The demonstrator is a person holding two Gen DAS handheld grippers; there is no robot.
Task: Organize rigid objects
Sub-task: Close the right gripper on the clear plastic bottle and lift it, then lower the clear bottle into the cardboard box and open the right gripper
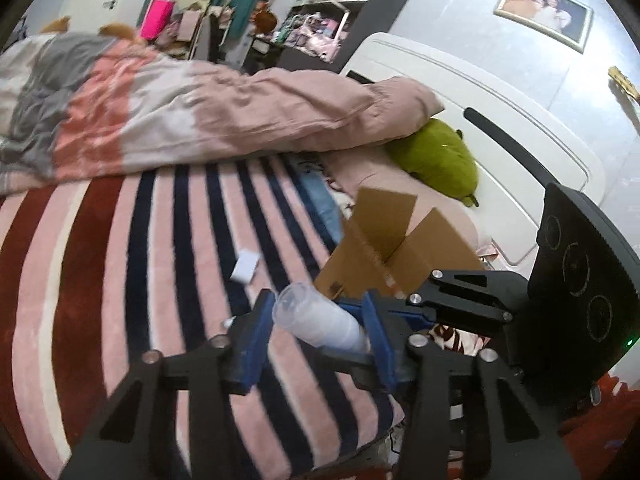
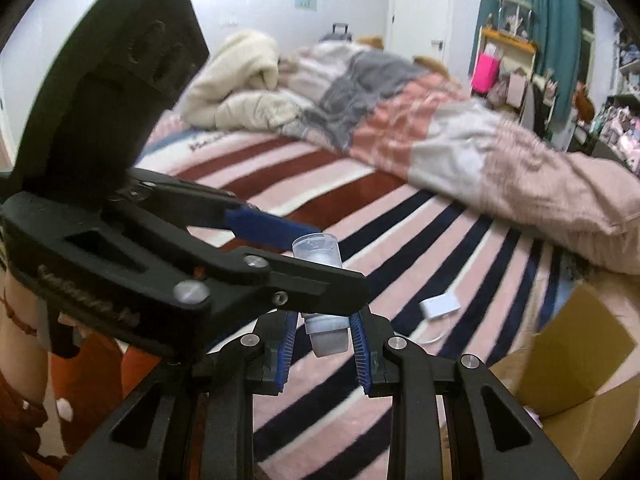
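Both wrist views, seemingly crossing, share striped bed [image 1: 160,240].

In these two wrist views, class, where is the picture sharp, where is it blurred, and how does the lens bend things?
Left wrist view: the clear plastic tube and cardboard box look smeared, and the striped blanket curves. Right wrist view: the same tube is fairly sharp, while the pink duvet is blurred; black corners frame both views.
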